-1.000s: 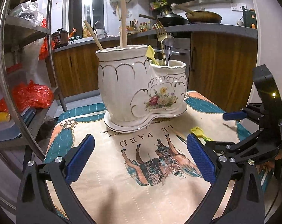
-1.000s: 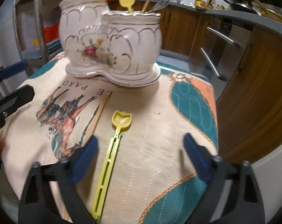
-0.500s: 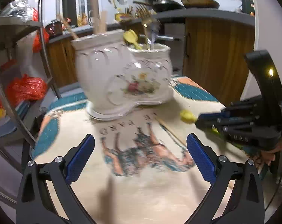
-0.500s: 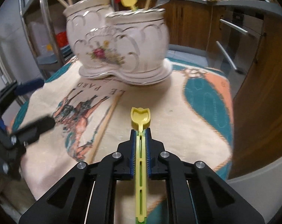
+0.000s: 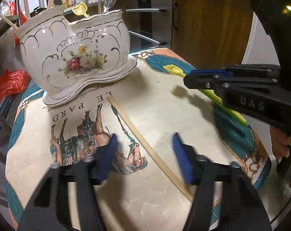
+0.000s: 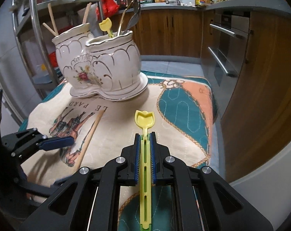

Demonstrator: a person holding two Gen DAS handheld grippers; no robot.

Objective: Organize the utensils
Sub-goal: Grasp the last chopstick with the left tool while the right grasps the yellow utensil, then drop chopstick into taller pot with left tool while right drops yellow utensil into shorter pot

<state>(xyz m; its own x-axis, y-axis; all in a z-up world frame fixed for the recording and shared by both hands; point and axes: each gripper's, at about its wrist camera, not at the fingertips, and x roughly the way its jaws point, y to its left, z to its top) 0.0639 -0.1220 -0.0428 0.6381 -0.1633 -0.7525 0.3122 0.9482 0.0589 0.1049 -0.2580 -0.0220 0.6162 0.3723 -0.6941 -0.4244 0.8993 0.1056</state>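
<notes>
Two strays left: yellow scoop riding clamped in right gripper.
Left gripper, jaws just closing but apart, is straddling the chopstick; holder ahead is filling.

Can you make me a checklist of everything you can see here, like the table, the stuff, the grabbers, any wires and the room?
Surface: quilted cloth with a horse picture covers the table.
Job's things: white ceramic holder with two compartments stands on the cloth; chopsticks in the taller one, forks and a yellow scoop in the lower one. One wooden chopstick lies loose on the cloth. Yellow-green scoop is lifted off the cloth.
Clutter: nothing seen on the cloth.
Grippers: right gripper is shut on the yellow-green scoop's handle. Left gripper has been closing, straddling the wooden chopstick, pads not touching it.
Cables: nothing seen.
Surroundings: metal shelf rack, wooden cabinets, kitchen counter behind.
</notes>
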